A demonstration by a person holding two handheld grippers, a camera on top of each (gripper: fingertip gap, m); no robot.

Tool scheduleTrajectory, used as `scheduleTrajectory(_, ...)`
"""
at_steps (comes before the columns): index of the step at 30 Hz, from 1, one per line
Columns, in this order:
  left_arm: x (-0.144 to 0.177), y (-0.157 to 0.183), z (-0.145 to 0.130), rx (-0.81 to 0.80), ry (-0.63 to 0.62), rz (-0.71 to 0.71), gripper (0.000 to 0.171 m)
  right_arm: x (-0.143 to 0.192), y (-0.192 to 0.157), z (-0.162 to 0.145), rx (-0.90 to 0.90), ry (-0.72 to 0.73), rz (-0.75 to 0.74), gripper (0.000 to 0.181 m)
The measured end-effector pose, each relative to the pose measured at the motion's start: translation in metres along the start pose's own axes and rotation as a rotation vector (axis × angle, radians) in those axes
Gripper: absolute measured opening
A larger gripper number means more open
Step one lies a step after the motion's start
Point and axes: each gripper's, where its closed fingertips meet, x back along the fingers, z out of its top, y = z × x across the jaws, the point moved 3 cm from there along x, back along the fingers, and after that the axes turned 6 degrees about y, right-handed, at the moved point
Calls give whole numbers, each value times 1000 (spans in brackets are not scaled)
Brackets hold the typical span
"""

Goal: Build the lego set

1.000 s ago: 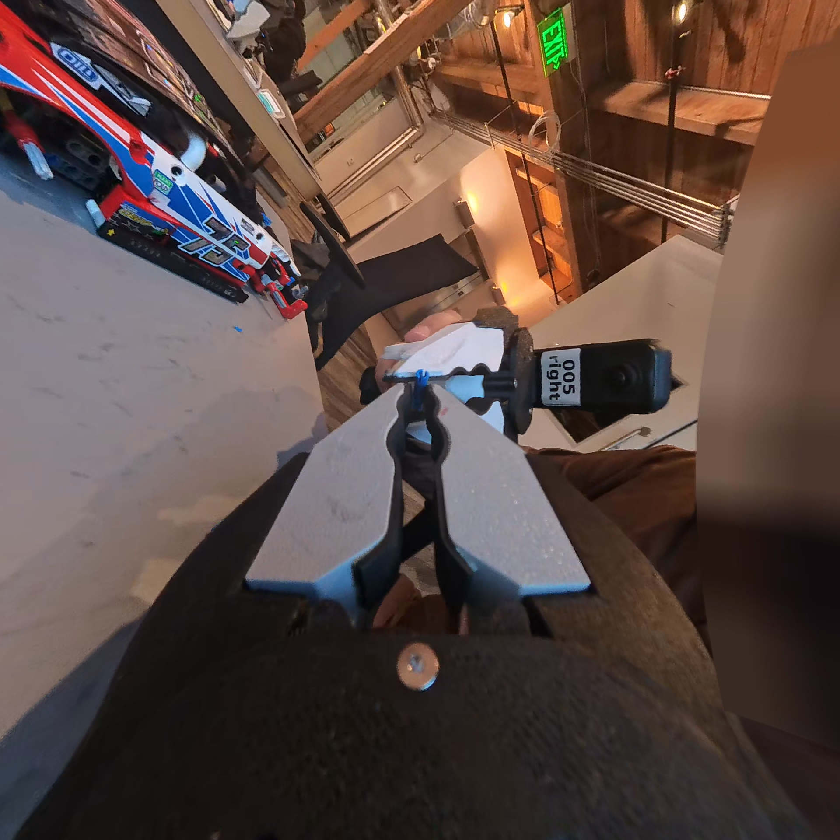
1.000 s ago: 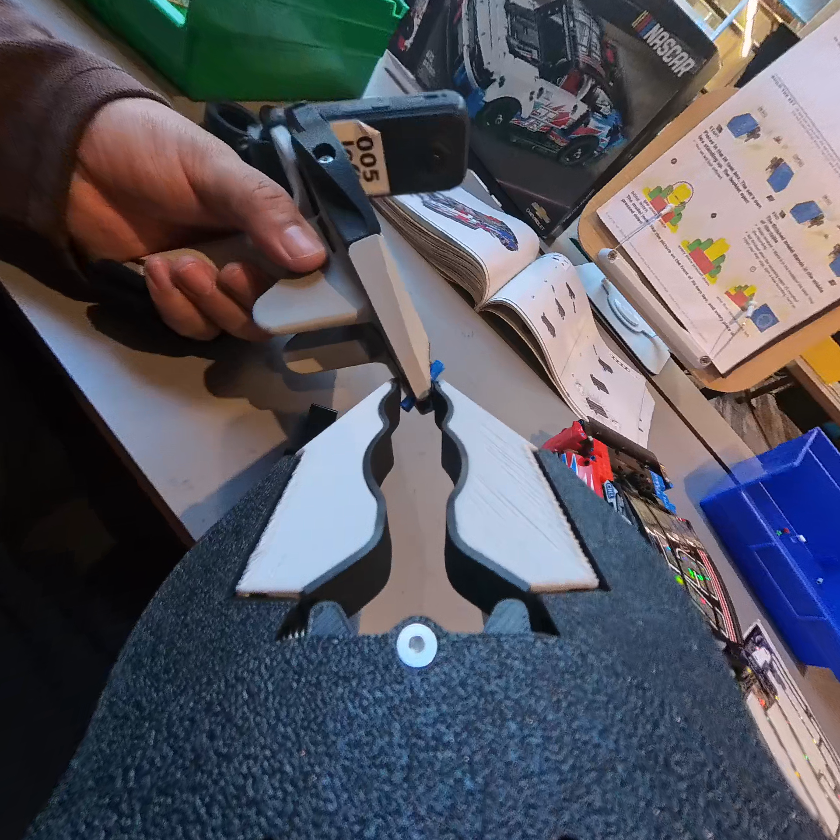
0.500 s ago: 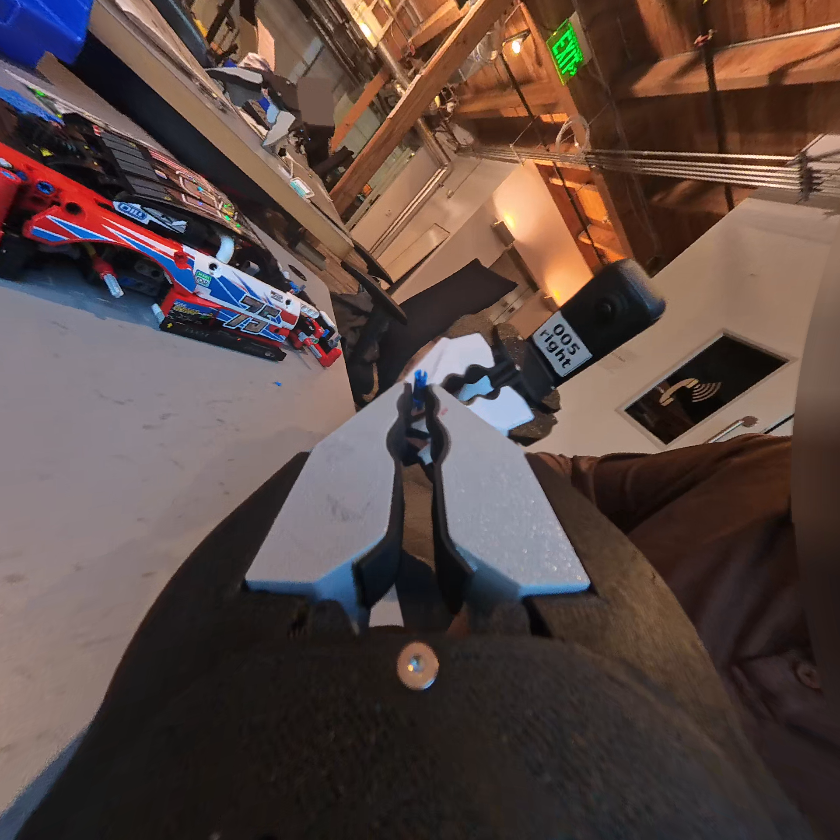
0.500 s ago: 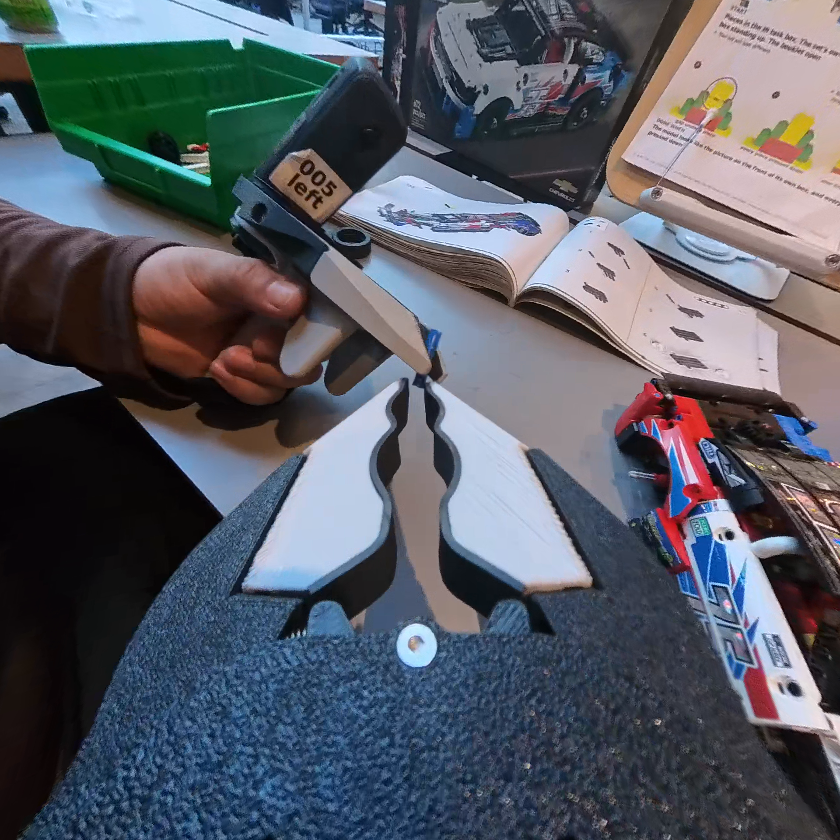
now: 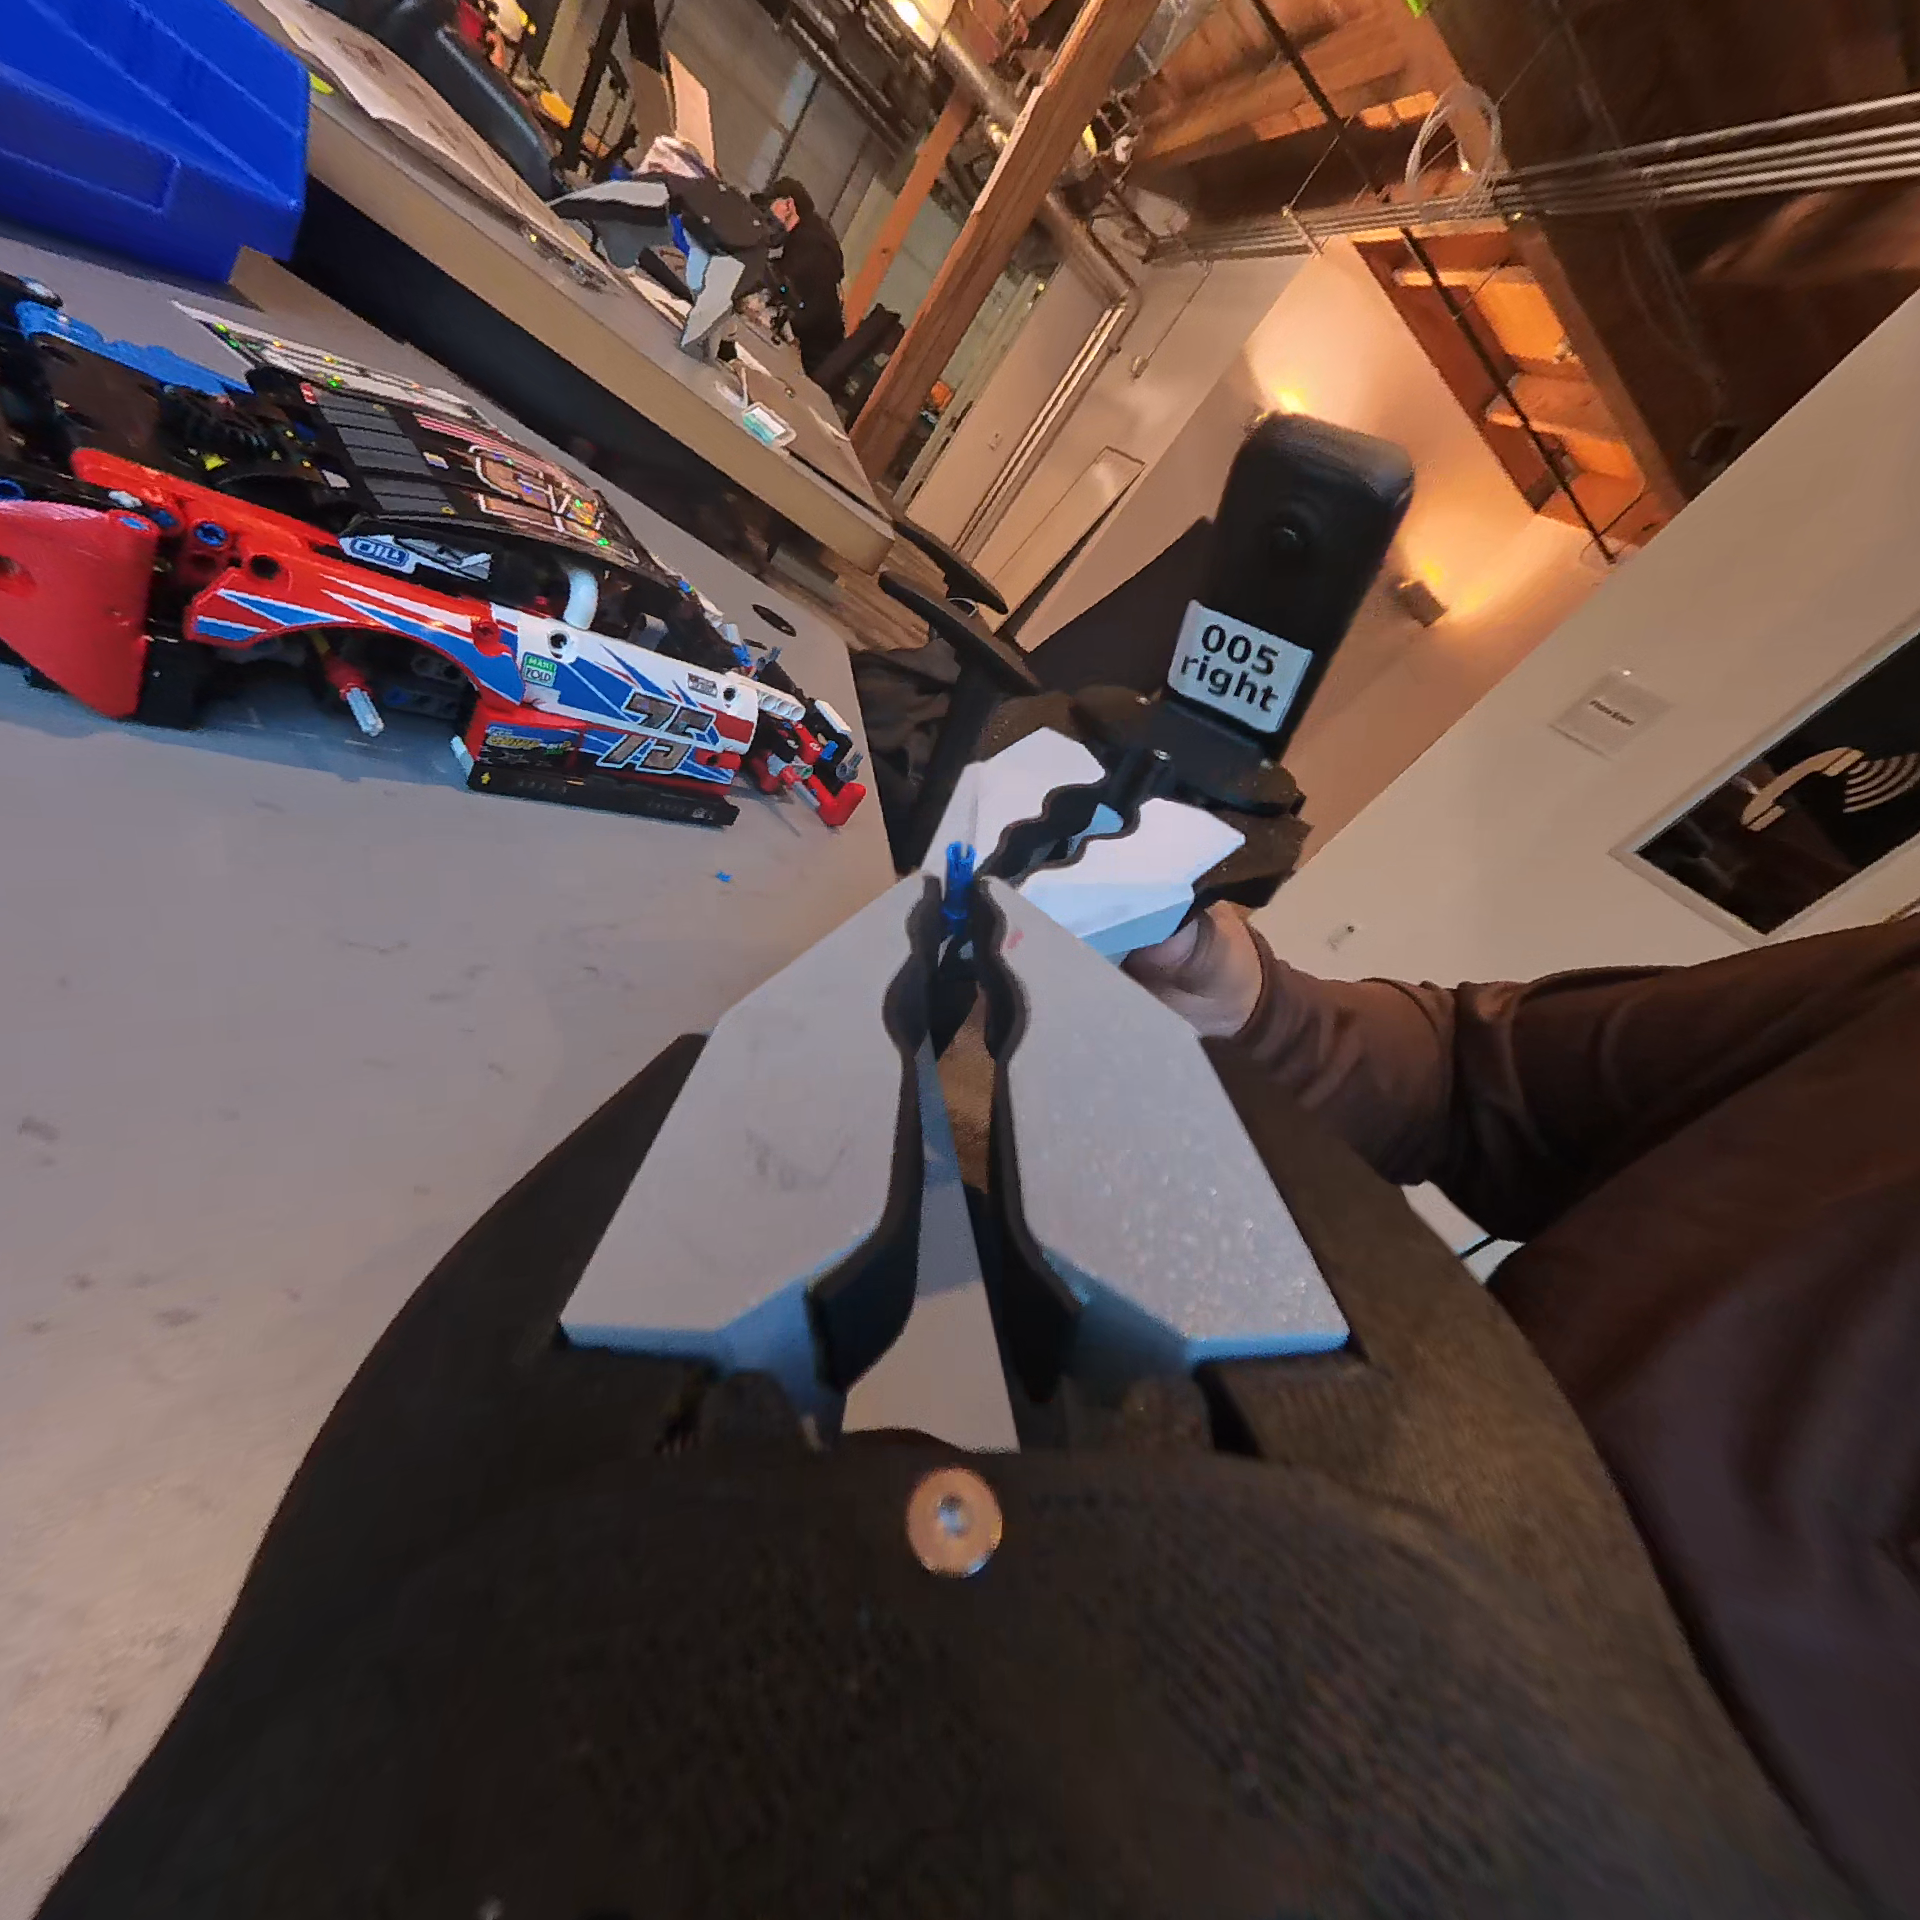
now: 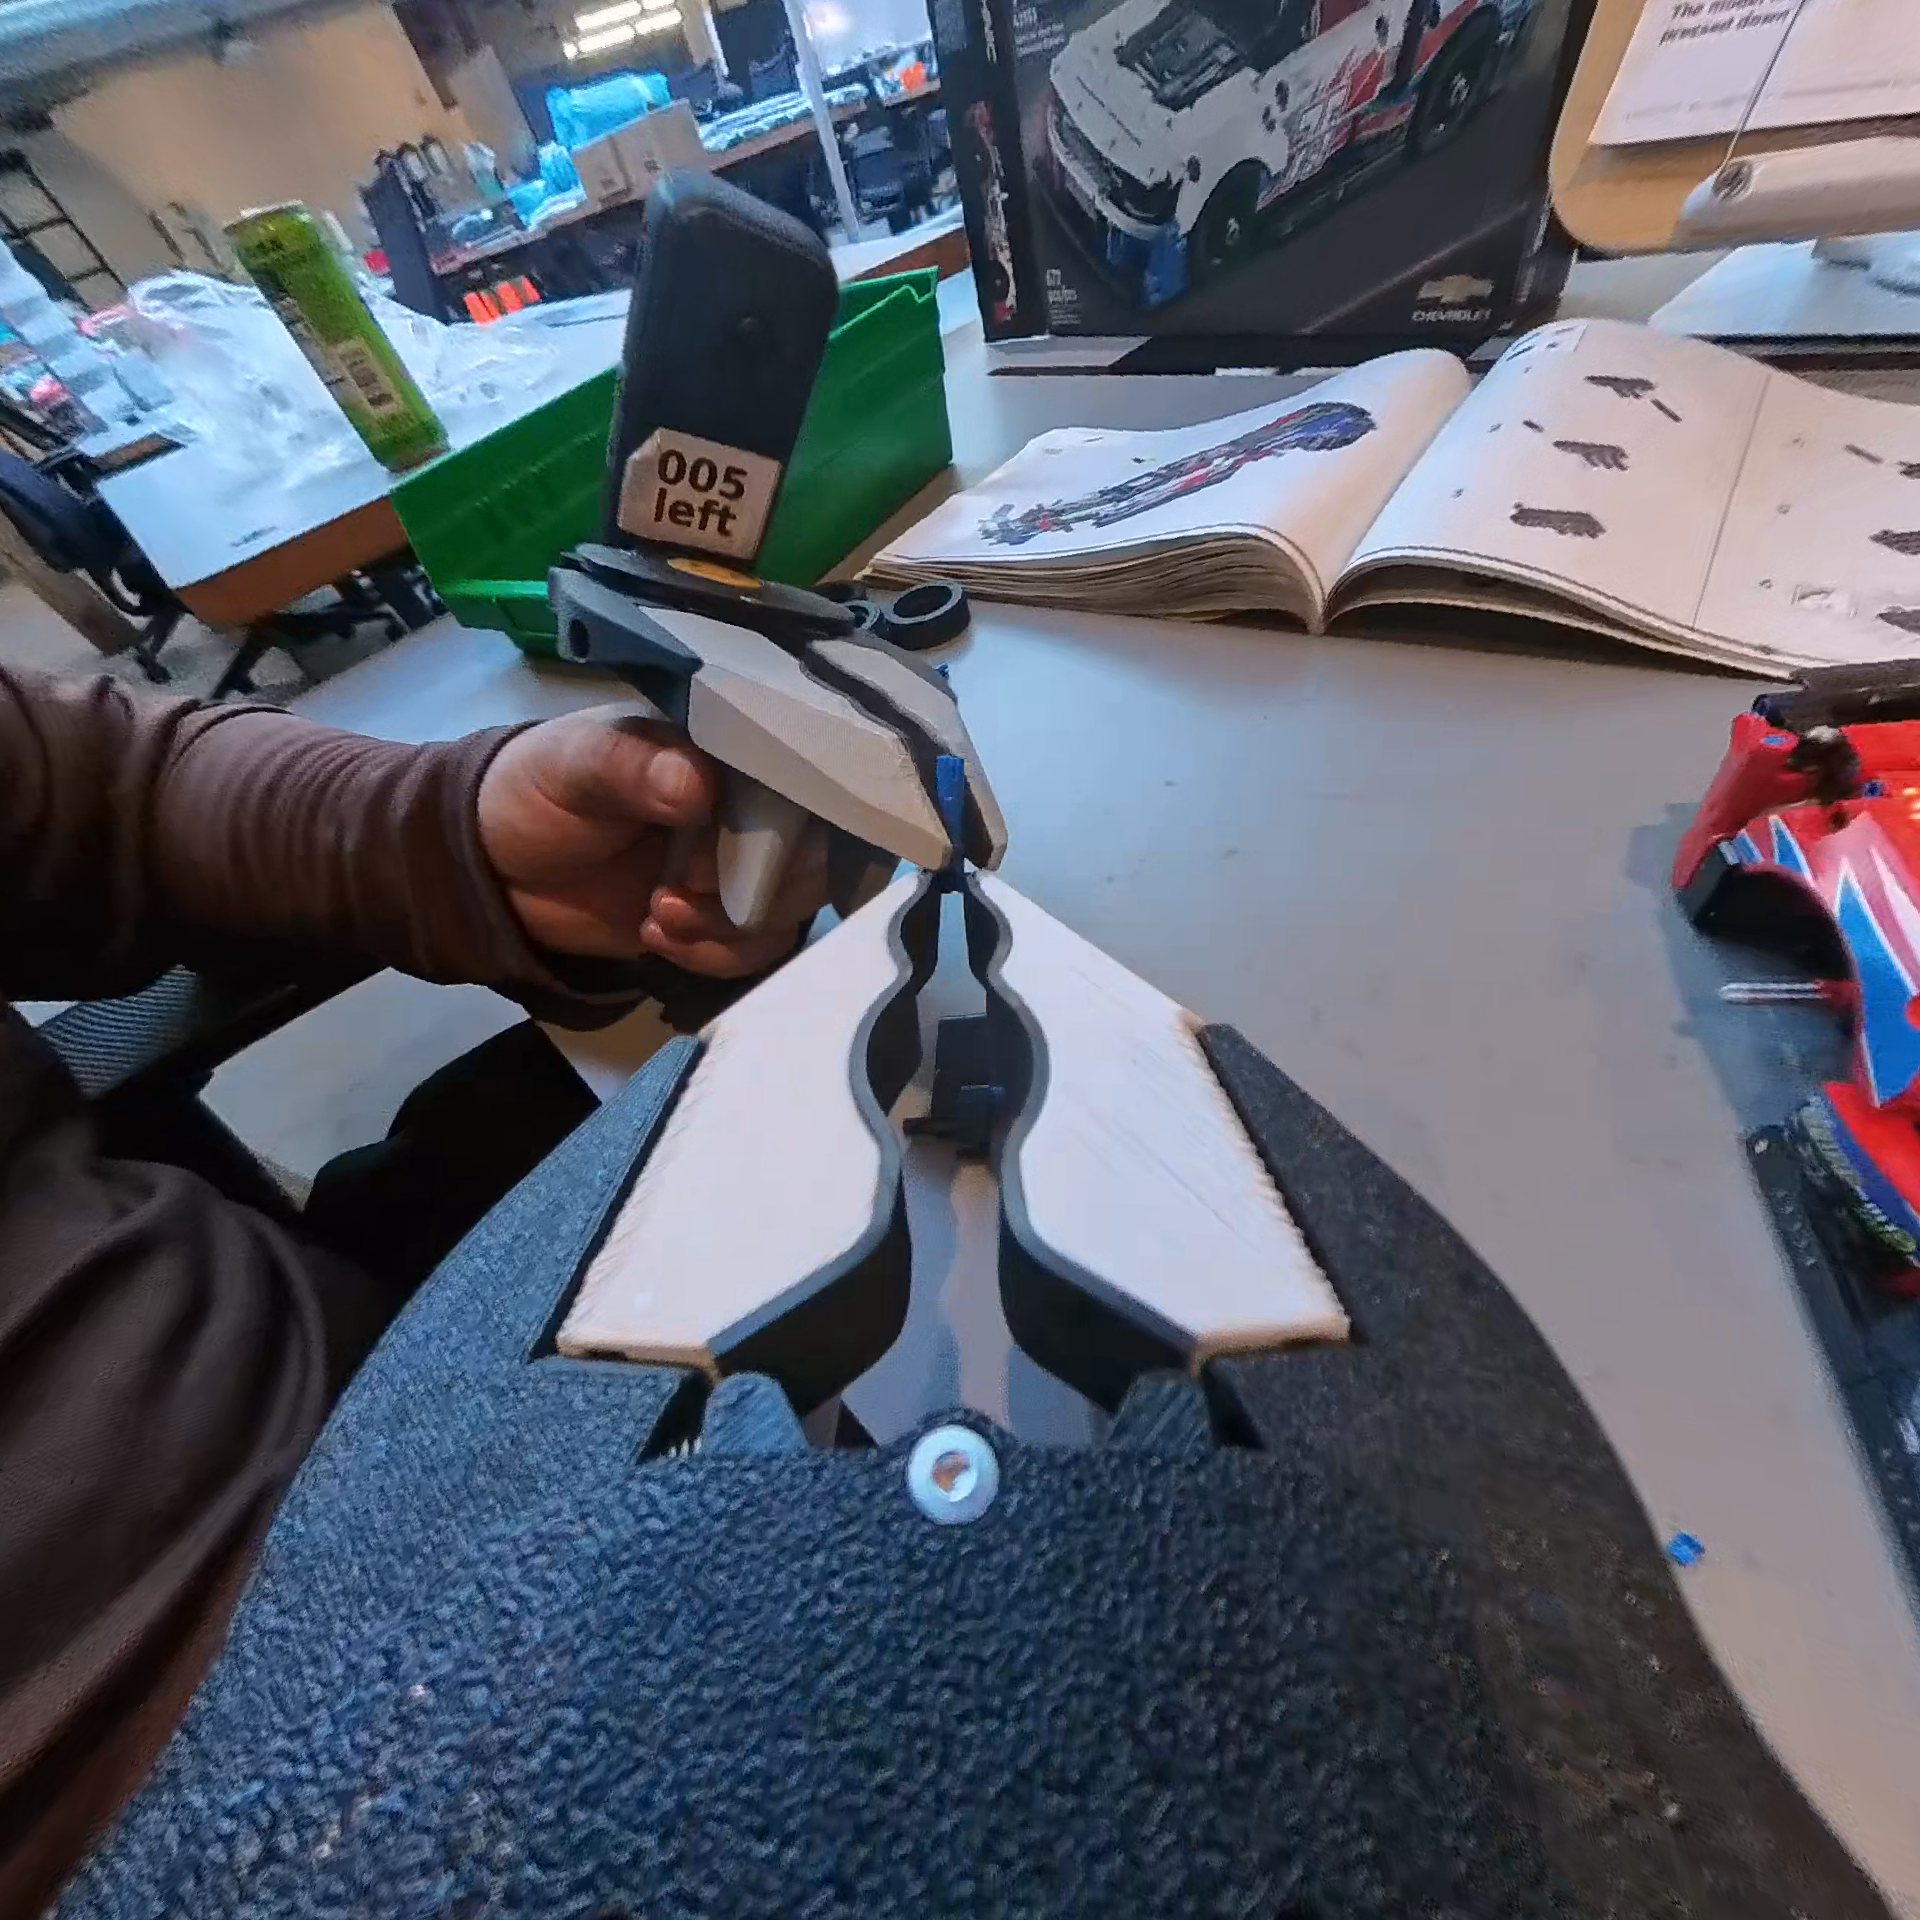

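My left gripper (image 5: 954,902) is shut on a small blue pin (image 5: 957,879) that sticks out past its tips. It also shows in the right wrist view (image 6: 952,854), held in a hand, with the blue pin (image 6: 944,792) in its slit. My right gripper (image 6: 949,885) meets it tip to tip, its jaws closed down to a thin gap on the pin's free end. It shows ahead in the left wrist view (image 5: 985,864). The red, white and blue lego car (image 5: 499,665) lies on the grey table (image 5: 312,1039), also at the right edge of the right wrist view (image 6: 1839,894).
An open instruction booklet (image 6: 1403,499), the set's box (image 6: 1278,166), a green bin (image 6: 665,468) and a green can (image 6: 338,332) stand at the back. A blue bin (image 5: 145,125) is behind the car. A small black piece (image 6: 961,1086) shows through the right fingers' gap. Both grippers' tips are close together, under 4 cm apart.
Both grippers have swung upright from a tilted pose, staying tip to tip. My right jaws have closed from a clear gap down onto the pin's end. The left kept hold of the pin.
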Motion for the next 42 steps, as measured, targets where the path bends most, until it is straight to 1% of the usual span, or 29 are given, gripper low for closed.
scheduleTrajectory(4,0,-1,-2,-28,-20,22,3,0,1,-3,7,-6,6,4)
scheduleTrajectory(8,2,-2,3,-27,11,23,2,1,3,-4,-5,-2,11,4)
scheduleTrajectory(11,2,1,4,-54,7,12,2,2,2,-3,-18,15,30,4)
scheduleTrajectory(12,1,2,3,-70,-1,9,2,2,2,-2,-17,25,38,7)
scheduleTrajectory(14,-1,7,0,-108,-21,-1,2,3,-2,1,-26,62,73,20)
scheduleTrajectory(16,-2,11,0,-158,-29,-4,2,4,-5,2,-45,77,128,16)
scheduleTrajectory(17,-2,12,-1,-187,-41,7,2,5,-5,0,-50,59,140,5)
scheduleTrajectory(20,-1,15,0,-270,-60,13,2,5,-6,0,-23,46,141,5)
scheduleTrajectory(22,0,18,0,-310,-62,7,2,6,-8,1,30,47,130,4)
scheduleTrajectory(25,2,21,0,-361,-94,-10,13,7,-6,0,139,27,69,4)
scheduleTrajectory(26,4,22,-2,-389,-122,-21,21,7,-5,-2,175,10,49,5)
scheduleTrajectory(28,7,17,-1,-459,-155,25,29,7,-1,-7,239,-34,3,5)
scheduleTrajectory(29,10,14,3,-499,-153,50,28,7,1,-10,263,-54,-14,5)
scheduleTrajectory(30,12,12,6,-541,-155,66,22,6,3,-13,278,-74,-25,5)
scheduleTrajectory(32,17,8,9,-608,-172,82,2,5,8,-18,305,-110,-53,5)
scheduleTrajectory(33,19,7,8,-618,-182,73,0,5,9,-19,316,-118,-55,5)
scheduleTrajectory(34,19,6,6,-606,-190,60,3,5,8,-19,327,-121,-51,5)
scheduleTrajectory(35,18,4,4,-581,-199,55,14,4,7,-19,340,-124,-49,5)
scheduleTrajectory(37,17,0,0,-536,-241,47,19,3,4,-20,378,-138,-46,5)
scheduleTrajectory(39,18,-1,-3,-541,-267,43,17,1,2,-23,414,-165,-51,5)
scheduleTrajectory(40,18,1,-5,-549,-277,21,10,0,1,-25,426,-177,-50,5)
scheduleTrajectory(42,17,2,-8,-546,-295,8,5,-2,-1,-26,448,-184,-53,5)
